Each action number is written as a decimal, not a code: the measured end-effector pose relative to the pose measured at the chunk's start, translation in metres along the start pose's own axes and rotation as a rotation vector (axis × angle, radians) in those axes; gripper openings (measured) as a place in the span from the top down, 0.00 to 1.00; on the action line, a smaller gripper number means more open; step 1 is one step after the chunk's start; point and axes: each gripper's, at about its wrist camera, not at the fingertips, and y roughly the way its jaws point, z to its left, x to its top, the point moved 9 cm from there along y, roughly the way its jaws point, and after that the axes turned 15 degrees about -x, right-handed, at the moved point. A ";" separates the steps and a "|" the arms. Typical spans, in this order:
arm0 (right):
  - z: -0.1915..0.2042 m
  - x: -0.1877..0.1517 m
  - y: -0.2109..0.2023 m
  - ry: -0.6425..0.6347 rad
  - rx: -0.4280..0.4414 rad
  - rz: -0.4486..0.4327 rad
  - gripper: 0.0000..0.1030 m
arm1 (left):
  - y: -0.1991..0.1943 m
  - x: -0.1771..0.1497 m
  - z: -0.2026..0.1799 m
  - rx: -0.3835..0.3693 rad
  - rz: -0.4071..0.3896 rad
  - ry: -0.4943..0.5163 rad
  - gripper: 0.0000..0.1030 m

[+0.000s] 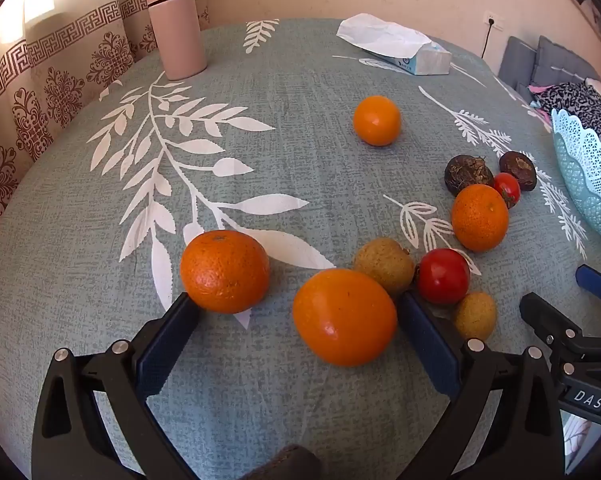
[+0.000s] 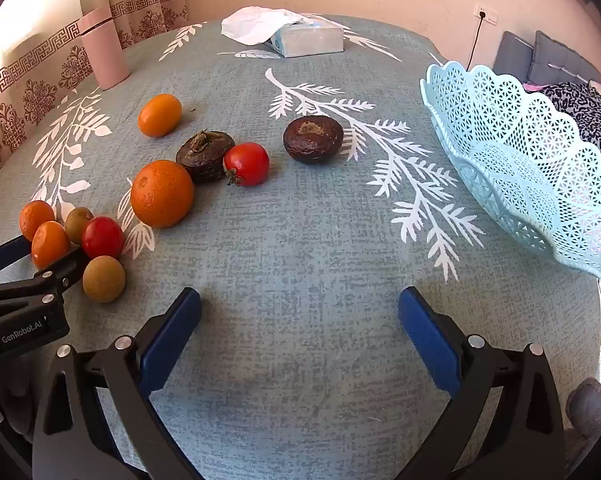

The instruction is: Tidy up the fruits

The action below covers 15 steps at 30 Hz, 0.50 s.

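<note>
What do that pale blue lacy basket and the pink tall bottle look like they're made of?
The pale blue scalloped basket looks like moulded plastic: thin rigid walls pierced in a regular lattice, with a slight sheen. The pink cylindrical bottle has a smooth matte coat and a seamed lid; probably painted metal, though plastic can't be ruled out.

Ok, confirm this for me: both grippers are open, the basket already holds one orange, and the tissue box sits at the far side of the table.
One thing is wrong: the basket holds nothing, as the right wrist view shows. Every orange lies on the tablecloth. The left gripper and right gripper are open, and the tissue box sits at the far side.
</note>
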 end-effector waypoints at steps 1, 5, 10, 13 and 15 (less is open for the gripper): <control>0.000 0.000 0.000 -0.002 -0.003 -0.002 0.02 | 0.000 0.000 0.000 -0.002 -0.001 -0.001 0.05; 0.000 0.000 0.000 -0.002 -0.002 -0.002 0.02 | 0.000 0.000 0.000 -0.002 -0.001 -0.001 0.05; 0.000 0.000 0.000 -0.002 -0.003 -0.001 0.02 | -0.001 0.000 0.001 -0.002 -0.001 -0.001 0.05; 0.000 0.000 0.000 -0.001 -0.002 -0.002 0.02 | -0.001 0.000 0.002 -0.002 0.000 -0.001 0.05; 0.000 0.000 0.000 -0.001 -0.002 -0.002 0.02 | 0.000 0.000 0.000 0.000 0.000 0.000 0.05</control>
